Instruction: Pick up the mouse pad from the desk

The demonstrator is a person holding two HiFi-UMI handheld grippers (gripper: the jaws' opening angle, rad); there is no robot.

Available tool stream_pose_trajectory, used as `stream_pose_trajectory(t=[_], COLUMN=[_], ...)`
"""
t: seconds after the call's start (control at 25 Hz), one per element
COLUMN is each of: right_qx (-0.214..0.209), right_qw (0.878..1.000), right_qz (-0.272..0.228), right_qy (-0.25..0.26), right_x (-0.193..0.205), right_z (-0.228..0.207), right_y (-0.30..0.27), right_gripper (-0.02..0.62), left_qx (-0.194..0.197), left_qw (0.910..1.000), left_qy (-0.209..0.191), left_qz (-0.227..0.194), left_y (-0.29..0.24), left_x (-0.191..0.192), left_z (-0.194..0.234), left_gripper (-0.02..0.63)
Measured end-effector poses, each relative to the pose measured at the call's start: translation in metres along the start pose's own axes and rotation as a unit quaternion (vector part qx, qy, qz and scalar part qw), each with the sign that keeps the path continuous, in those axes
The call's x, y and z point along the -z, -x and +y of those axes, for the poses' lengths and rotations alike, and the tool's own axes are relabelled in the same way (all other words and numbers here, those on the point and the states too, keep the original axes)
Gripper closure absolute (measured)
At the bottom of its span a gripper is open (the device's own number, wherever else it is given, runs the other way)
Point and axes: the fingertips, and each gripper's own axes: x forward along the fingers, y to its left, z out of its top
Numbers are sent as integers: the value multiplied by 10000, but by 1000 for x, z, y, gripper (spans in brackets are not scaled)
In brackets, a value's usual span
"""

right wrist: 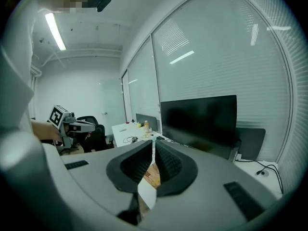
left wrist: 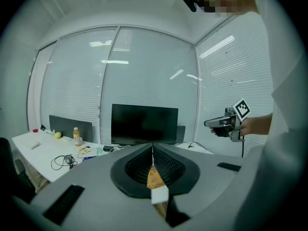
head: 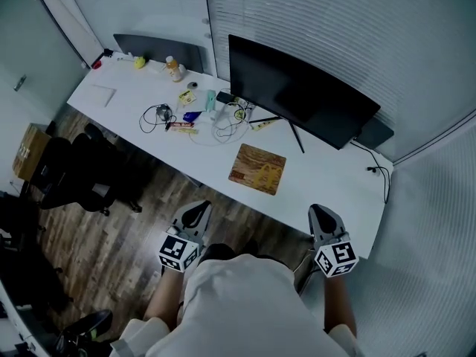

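Both the left hand-held gripper [head: 195, 213] and the right hand-held gripper [head: 323, 216] hang low in the middle of the head view, jaws pressed together with nothing in them, short of the bench [head: 335, 181]. The mouse pad [head: 257, 169] lies flat at the centre of the frame, near the bench's front edge and below the monitor [head: 297, 91]. My worry is that a thin pad lying flush offers closed jaws no lip, so a nudge could skid it toward the cable tangle [head: 223, 129] rather than lift it.
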Motion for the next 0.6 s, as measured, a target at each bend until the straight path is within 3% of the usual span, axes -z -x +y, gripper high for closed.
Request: stream_pose_trajectory(t=[0.28, 0.6], right_qx=[105, 527], right_qw=[9998, 9977], right_qz=[120, 304], right_qy=[-136, -287], right_x=[3, 5], right_z=[-15, -25], right_y=[-20, -53], right_gripper=[563, 563], left_qx=[169, 795], left_qw=[9998, 9960], left_qy=[23, -176], left_qz=[132, 359], left_y=[-35, -92], left_x=[-2, 5], left_z=[12, 42], left_gripper=[588, 588])
